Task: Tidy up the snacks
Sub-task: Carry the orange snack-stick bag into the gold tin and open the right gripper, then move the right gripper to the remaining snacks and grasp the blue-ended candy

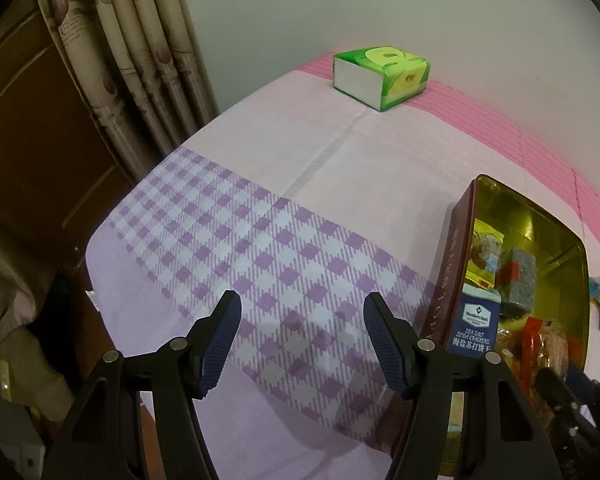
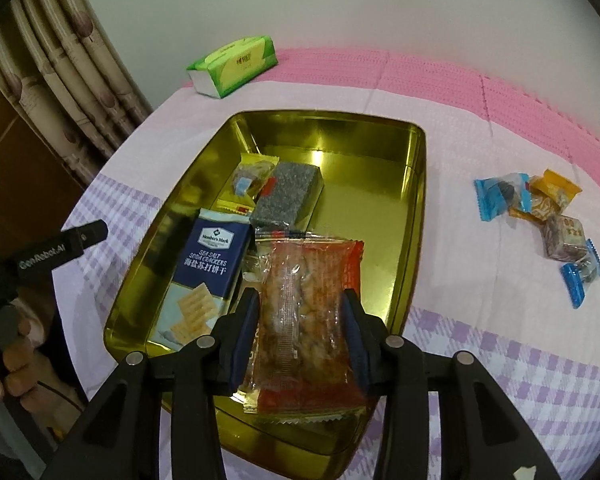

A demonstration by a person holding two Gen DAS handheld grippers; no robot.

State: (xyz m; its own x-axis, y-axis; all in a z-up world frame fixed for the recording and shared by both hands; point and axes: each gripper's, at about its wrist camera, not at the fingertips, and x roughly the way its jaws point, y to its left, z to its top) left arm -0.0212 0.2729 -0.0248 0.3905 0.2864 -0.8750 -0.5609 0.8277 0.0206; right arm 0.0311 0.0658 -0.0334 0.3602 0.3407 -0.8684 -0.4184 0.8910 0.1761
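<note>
A gold tin (image 2: pixel 418 184) stands on the table; it also shows in the left wrist view (image 1: pixel 572 264). In it lie a blue soda cracker pack (image 2: pixel 210 264), a grey wrapped block (image 2: pixel 288 194) and a yellow-edged snack (image 2: pixel 252 172). My right gripper (image 2: pixel 300 328) is shut on a red clear-wrapped snack pack (image 2: pixel 304 300), held over the tin's near end. My left gripper (image 1: pixel 302 344) is open and empty above the checked cloth, left of the tin. Several small wrapped snacks (image 2: pixel 540 216) lie loose on the cloth right of the tin.
A green tissue pack (image 1: pixel 380 76) sits at the far side of the table; it also shows in the right wrist view (image 2: pixel 232 66). Curtains (image 1: pixel 140 60) hang at the left past the table edge. A wall stands behind the table.
</note>
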